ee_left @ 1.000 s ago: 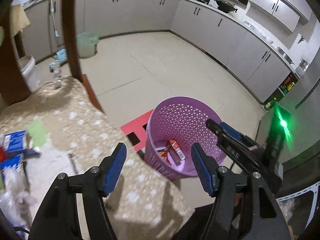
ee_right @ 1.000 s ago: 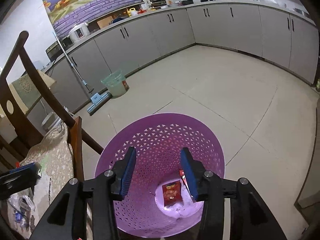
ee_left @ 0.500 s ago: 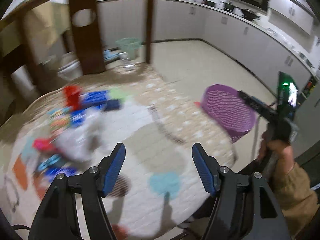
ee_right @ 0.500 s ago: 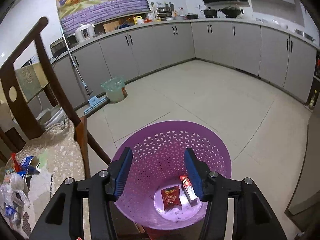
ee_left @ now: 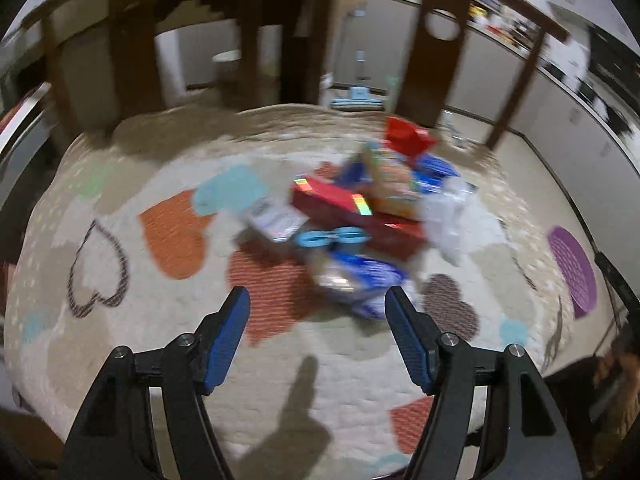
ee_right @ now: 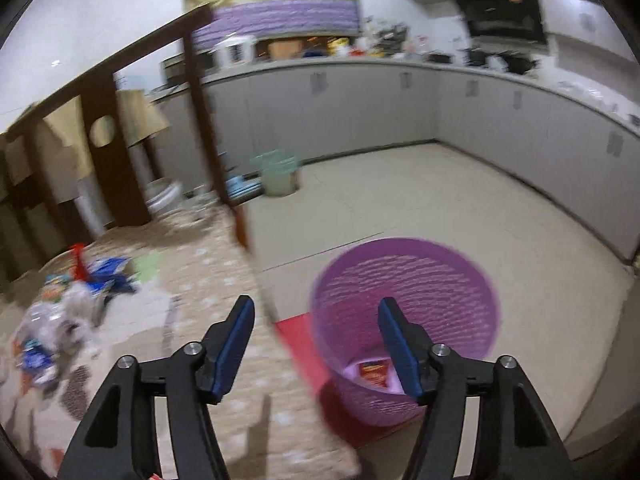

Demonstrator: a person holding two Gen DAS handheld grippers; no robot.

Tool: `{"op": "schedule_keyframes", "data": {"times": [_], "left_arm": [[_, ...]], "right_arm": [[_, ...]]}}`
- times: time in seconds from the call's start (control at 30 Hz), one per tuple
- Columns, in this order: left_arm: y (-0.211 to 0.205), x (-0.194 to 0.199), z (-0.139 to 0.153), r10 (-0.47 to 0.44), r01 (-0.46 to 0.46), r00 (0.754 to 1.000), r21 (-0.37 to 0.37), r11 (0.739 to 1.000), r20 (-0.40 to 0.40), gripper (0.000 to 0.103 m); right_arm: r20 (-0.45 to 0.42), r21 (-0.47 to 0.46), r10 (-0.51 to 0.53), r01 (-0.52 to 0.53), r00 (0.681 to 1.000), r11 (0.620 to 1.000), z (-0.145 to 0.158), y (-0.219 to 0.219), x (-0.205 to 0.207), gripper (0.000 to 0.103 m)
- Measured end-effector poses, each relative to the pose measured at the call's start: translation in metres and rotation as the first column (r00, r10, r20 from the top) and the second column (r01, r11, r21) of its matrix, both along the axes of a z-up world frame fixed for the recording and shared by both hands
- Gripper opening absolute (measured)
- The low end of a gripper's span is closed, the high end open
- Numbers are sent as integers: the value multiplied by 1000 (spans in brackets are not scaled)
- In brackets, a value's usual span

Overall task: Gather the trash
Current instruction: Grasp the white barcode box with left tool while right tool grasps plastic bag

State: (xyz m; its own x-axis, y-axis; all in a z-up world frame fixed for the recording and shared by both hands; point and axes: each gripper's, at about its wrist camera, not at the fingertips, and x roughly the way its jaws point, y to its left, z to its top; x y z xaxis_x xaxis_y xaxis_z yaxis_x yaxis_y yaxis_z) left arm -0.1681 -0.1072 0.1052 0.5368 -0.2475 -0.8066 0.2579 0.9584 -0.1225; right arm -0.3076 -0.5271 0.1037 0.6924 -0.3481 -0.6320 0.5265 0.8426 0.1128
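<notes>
A pile of trash (ee_left: 360, 216) lies on the heart-patterned tablecloth (ee_left: 168, 320): a red box (ee_left: 340, 206), blue wrappers (ee_left: 360, 276), clear plastic (ee_left: 448, 216) and a red carton (ee_left: 404, 136). My left gripper (ee_left: 318, 316) is open and empty, just in front of the pile. The purple basket (ee_right: 404, 320) stands on the floor beside the table with a red packet (ee_right: 374, 372) inside; it also shows in the left wrist view (ee_left: 572, 268). My right gripper (ee_right: 316, 328) is open and empty above the table edge, left of the basket. The pile (ee_right: 64, 304) shows at far left.
Dark wooden chairs (ee_left: 460, 40) stand around the table's far side. A chair post (ee_right: 212, 136) rises between table and floor. A green bin (ee_right: 276, 172) and a mop head (ee_left: 356, 102) are on the tiled floor by grey cabinets (ee_right: 480, 120).
My left gripper swung from the basket back over the table and now faces the trash pile. My right gripper turned left, away from above the basket. Both stayed open.
</notes>
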Motion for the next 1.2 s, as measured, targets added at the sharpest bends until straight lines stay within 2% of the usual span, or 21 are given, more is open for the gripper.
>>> {"op": "schedule_keyframes", "data": {"times": [0.17, 0.27, 0.33, 0.47, 0.63, 0.67, 0.77, 0.87, 1.1, 1.17, 1.2], "left_arm": [[16, 17, -9, 26, -27, 999, -32, 999, -21, 69], [19, 28, -11, 9, -11, 1000, -55, 998, -24, 69], [15, 35, -12, -9, 8, 1000, -64, 998, -24, 69], [13, 55, -20, -5, 0, 999, -84, 996, -53, 69], [16, 87, -33, 35, -52, 992, -145, 988, -117, 69], [17, 92, -36, 43, -63, 990, -155, 986, -132, 69], [17, 107, -45, 54, -89, 982, -194, 977, -179, 69], [16, 115, -52, 56, -97, 978, -196, 976, -202, 69], [15, 127, -71, 59, -107, 968, -189, 976, -242, 69], [15, 125, -70, 64, -108, 971, -185, 977, -231, 61], [15, 125, -70, 62, -105, 972, -185, 977, -226, 61]], "right_arm": [[-36, 95, 217, -213, 976, 973, -3, 40, 36, 69], [-40, 157, 365, -355, 930, 922, -7, 74, 58, 69], [-33, 201, 428, -413, 903, 888, -9, 91, 70, 69], [-9, 291, 496, -472, 868, 832, -14, 114, 93, 69], [27, 392, 525, -492, 851, 777, -14, 126, 122, 71], [37, 435, 528, -490, 848, 756, -16, 127, 133, 71], [61, 534, 520, -468, 852, 704, -26, 128, 155, 71], [69, 600, 504, -439, 861, 668, -36, 132, 175, 71], [19, 635, 487, -387, 873, 669, -54, 147, 208, 71], [12, 632, 485, -383, 874, 674, -56, 148, 210, 70], [14, 634, 489, -386, 872, 670, -57, 147, 210, 62]]}}
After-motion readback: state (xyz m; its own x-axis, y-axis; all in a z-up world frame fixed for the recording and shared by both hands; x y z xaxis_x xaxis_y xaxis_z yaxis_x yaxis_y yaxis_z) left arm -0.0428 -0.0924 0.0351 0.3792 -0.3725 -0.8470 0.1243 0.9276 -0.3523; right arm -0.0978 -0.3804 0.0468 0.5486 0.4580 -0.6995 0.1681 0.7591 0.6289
